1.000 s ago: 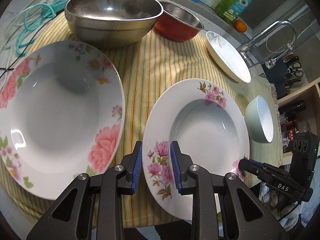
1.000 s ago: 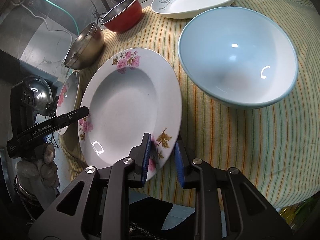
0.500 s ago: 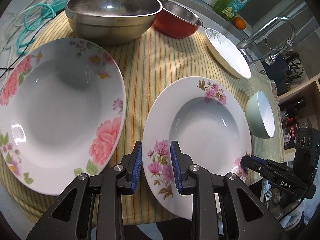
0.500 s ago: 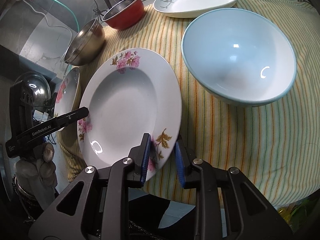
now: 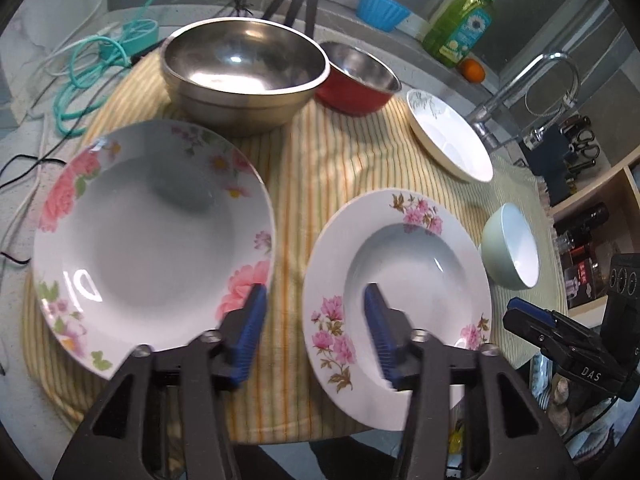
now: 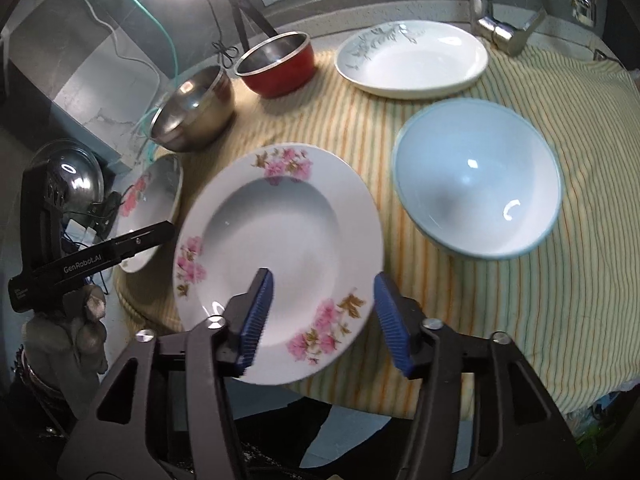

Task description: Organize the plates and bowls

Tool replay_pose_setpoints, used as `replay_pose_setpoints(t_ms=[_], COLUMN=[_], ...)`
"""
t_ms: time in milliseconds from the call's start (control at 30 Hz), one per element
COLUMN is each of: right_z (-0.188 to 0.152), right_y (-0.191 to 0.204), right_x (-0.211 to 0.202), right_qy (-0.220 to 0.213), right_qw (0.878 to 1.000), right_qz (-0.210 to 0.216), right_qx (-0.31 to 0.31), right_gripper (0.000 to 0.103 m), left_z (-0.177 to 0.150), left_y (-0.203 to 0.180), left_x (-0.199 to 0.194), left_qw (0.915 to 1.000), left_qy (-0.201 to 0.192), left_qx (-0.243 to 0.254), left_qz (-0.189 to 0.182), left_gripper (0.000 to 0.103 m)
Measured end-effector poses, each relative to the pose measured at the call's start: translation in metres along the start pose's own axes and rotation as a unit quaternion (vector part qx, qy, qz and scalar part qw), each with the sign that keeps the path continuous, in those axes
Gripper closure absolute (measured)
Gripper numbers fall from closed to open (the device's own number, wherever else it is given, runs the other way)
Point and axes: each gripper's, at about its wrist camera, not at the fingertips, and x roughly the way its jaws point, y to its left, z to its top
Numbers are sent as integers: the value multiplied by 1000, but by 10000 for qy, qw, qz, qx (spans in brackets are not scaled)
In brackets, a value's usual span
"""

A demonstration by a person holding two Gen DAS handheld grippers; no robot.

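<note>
Both grippers, L (image 5: pixel 314 330) & R (image 6: pixel 326 316), open over pink-flower plate (image 6: pixel 280 240).

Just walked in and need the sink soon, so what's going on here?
A person with two handheld grippers is sorting dishes on a striped cloth. Both the left gripper and right gripper are open, poised at the near rim of the small pink-flowered plate. Nothing is stacked yet.

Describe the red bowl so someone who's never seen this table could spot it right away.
Start at the yellow striped tablecloth and look to its far edge. There, touching the large all-steel mixing bowl, sits the smaller red bowl. It alone has a red outside with a shiny steel inside.
</note>
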Motion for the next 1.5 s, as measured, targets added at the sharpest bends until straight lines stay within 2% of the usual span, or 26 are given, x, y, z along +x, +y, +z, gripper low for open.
replay_pose_setpoints(t_ms=[167,467,667,967,1033,1100,1233,1267,1333,1500], right_z=[17,42,50,67,69,72,75,75,76,76], right_y=[24,74,104,137,143,146,147,148,150,155], right_x=[-1,28,56,93,101,109,128,131,138,147], right_qy=[-172,-70,98,303,353,459,646,684,757,855], right_qw=[9994,9967,9943,9923,9917,9913,9910,9908,9902,9892], right_qz=[164,629,838,886,878,865,867,878,881,867], right_qx=[-250,-509,-647,-808,-875,-877,-784,-776,-770,-818], right_gripper=[36,36,36,37,41,49,58,63,69,82], left_z=[1,2,-1,-1,-1,1,4,5,5,6], left_y=[19,69,112,154,159,161,165,166,168,172], left_x=[-23,-54,-61,-58,-55,-51,-42,-40,-37,-32], left_qw=[9995,9956,9907,9856,9859,9867,9877,9878,9879,9878], left_qy=[-238,-627,-732,-739,-719,-673,-591,-565,-516,-437], left_qx=[-193,-631,-1013,-1378,-1388,-1366,-1391,-1405,-1430,-1470], left_qz=[-48,285,533,639,597,562,412,374,322,261], left_gripper=[43,42,43,43,45,46,56,59,67,75])
